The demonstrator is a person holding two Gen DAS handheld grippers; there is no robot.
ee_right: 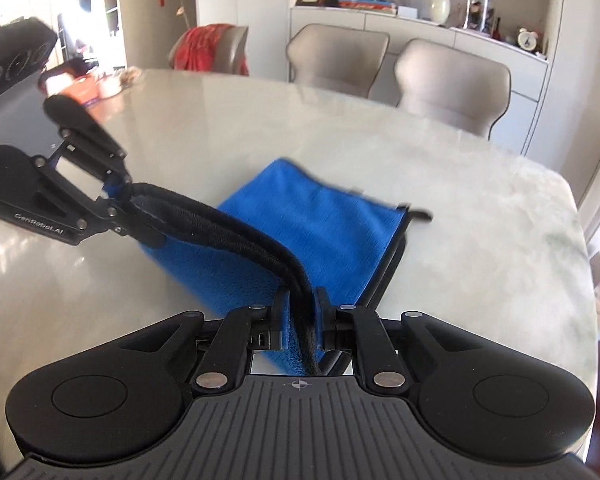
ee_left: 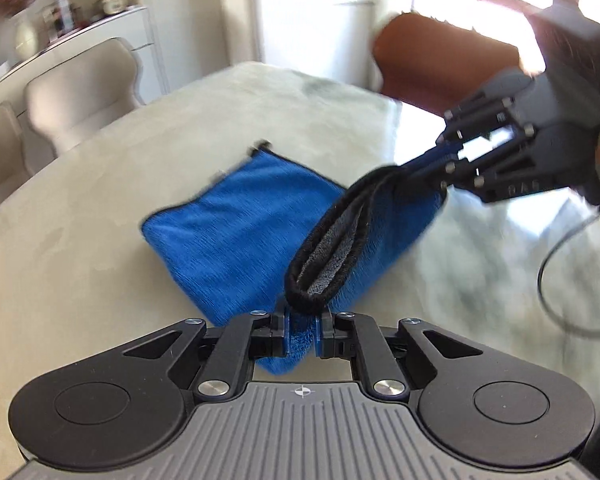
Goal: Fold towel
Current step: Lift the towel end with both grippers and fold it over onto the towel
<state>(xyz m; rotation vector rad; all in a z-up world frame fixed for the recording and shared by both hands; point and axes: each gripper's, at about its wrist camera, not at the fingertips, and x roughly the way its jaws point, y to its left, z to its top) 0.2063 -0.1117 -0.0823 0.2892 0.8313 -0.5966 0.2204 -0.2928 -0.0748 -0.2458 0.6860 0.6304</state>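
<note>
A blue towel (ee_left: 236, 232) with a black hem and grey inner side lies partly on the pale marble table (ee_left: 80, 248). My left gripper (ee_left: 303, 320) is shut on one corner of the towel's near edge. My right gripper (ee_left: 440, 160) is shut on the other corner, to the right and farther off. The black-hemmed edge (ee_left: 332, 248) hangs lifted between the two grippers, its layers gaping open. In the right wrist view the right gripper (ee_right: 302, 320) clamps the towel (ee_right: 320, 224), and the left gripper (ee_right: 118, 196) holds the far end at left.
Beige chairs (ee_right: 448, 84) stand at the table's far side in front of a white sideboard (ee_right: 420, 28). A brown chair (ee_left: 440, 64) stands at the far right in the left wrist view. A black cable (ee_left: 548, 280) hangs from the right gripper over the table.
</note>
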